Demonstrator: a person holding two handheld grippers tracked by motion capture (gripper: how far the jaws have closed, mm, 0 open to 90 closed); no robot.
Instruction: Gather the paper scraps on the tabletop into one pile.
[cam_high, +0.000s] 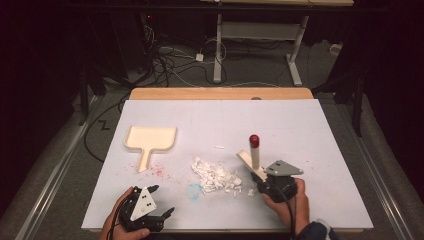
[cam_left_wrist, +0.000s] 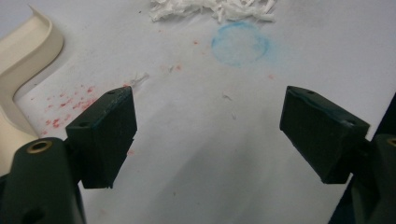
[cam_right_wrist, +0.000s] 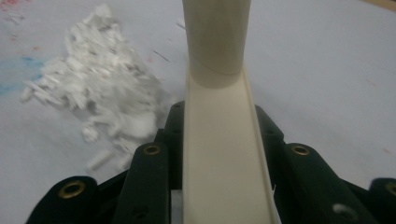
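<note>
A cream hand brush (cam_high: 253, 159) with a red-capped handle stands clamped between the narrowed jaws of the right gripper (cam_high: 263, 186), just right of a heap of white paper scraps (cam_high: 216, 177) on the white-covered table (cam_high: 300, 130). Its flat cream blade runs up between the jaws. The left gripper (cam_high: 162, 201) rests near the front edge, jaws wide, holding nothing. A cream dustpan (cam_high: 149, 141) lies well apart, rear left. No lettering is legible.

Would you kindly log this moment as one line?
right gripper: shut on brush | left gripper: open, idle | paper scraps: piled | dustpan: untouched
</note>
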